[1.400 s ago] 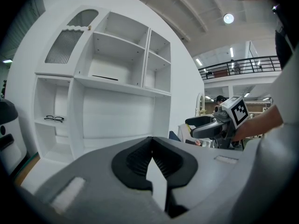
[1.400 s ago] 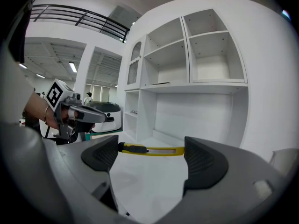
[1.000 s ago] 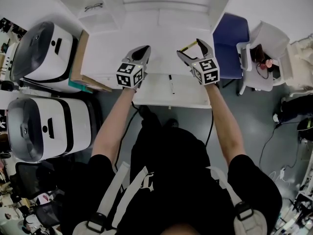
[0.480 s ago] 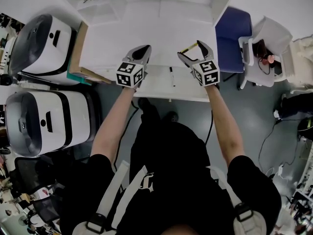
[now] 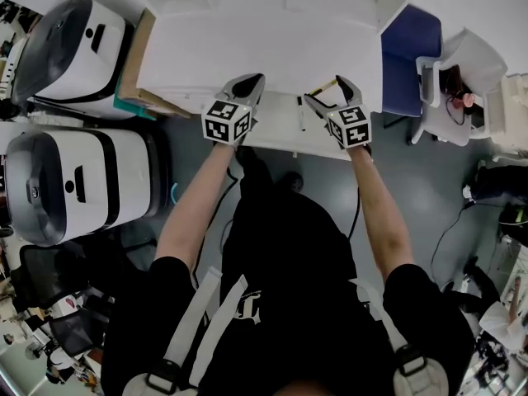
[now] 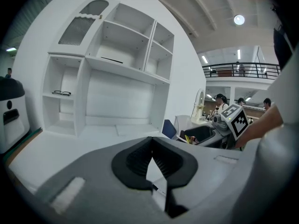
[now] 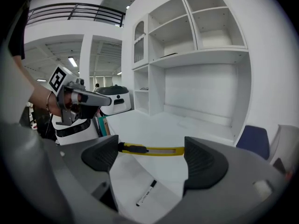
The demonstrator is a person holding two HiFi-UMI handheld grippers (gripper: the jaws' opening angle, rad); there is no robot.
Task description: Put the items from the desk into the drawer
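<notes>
Your right tongs (image 5: pixel 326 91) clamp the yellow knife (image 7: pixel 154 150) end to end over the open drawer (image 5: pixel 276 136); left tongs (image 6: pixel 150 143) clenched, empty. Sink low, land it at 3 o'clock of the marker (image 7: pixel 145 193), then release.

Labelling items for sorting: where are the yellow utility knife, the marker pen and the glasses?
yellow utility knife (image 7: pixel 161 150): right gripper view, mid-body.
marker pen (image 7: pixel 145 193): right gripper view, mid-barrel.
glasses (image 6: pixel 61 93): left gripper view, bridge.

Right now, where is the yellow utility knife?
Head view: utility knife clamped end to end in the right tongs, just right of the pen in the drawer.
</notes>
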